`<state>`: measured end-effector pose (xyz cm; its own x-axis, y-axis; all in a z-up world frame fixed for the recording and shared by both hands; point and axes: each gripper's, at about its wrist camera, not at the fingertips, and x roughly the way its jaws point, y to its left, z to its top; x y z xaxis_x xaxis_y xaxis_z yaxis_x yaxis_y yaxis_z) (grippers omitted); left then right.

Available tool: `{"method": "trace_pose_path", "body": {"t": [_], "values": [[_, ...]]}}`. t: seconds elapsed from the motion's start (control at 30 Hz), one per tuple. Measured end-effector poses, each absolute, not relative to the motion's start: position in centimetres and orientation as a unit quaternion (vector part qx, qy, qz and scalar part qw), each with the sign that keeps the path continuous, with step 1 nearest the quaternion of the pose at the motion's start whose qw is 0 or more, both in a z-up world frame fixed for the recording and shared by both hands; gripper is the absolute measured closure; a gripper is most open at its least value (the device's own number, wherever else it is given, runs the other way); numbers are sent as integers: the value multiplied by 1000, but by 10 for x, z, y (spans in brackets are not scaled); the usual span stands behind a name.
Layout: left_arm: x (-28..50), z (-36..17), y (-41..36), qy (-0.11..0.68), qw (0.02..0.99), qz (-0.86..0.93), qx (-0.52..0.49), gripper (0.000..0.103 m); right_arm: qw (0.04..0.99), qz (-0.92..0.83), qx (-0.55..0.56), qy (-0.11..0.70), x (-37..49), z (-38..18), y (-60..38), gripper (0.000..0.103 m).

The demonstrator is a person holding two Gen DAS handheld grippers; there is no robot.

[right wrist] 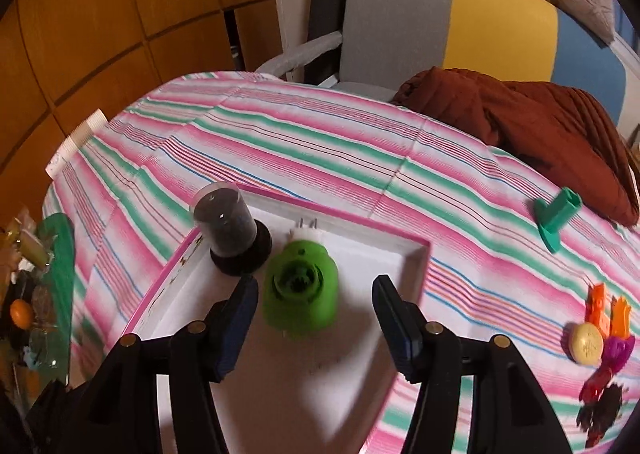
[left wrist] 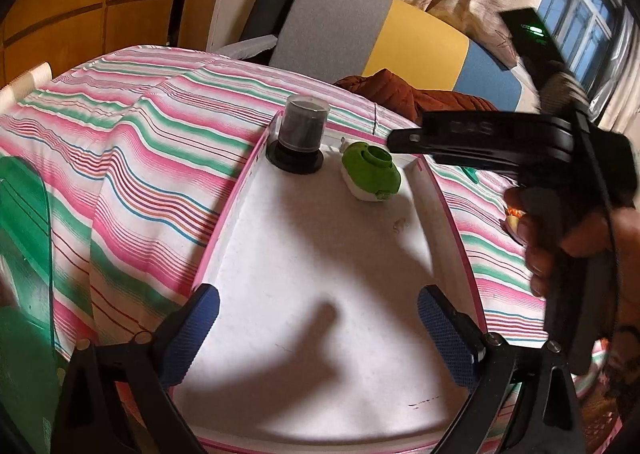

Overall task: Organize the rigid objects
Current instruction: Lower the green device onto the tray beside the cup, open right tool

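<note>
A white tray with a pink rim lies on the striped cloth. In its far end stand a dark cylinder with a clear cap on a black base and a green and white plug-shaped object. My left gripper is open and empty over the tray's near part. My right gripper is open just above the green object, with nothing held; its body shows in the left wrist view.
On the cloth right of the tray lie a green T-shaped piece, orange clips, a round cream disc and a magenta piece. A brown jacket lies at the back right. A green glass dish sits left.
</note>
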<state>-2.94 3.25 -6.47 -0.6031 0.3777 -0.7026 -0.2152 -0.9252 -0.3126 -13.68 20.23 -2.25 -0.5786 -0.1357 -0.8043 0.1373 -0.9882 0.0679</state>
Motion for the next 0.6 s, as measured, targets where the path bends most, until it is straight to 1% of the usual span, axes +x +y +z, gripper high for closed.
{"method": "trace_pose_path", "body": {"t": [0.17,0.37,0.6], "values": [[-26,-65,34,-100,164,888,-418,2,59,-896,440,3,-112,-16,219,43],[-19,-59,41,-92,164,893,-410,2,18,-903,429,27,-80,-11,249,43],[-7,-51,62,-62,184,897,-398,2,-24,-893,450,16,-46,-29,294,43]]}}
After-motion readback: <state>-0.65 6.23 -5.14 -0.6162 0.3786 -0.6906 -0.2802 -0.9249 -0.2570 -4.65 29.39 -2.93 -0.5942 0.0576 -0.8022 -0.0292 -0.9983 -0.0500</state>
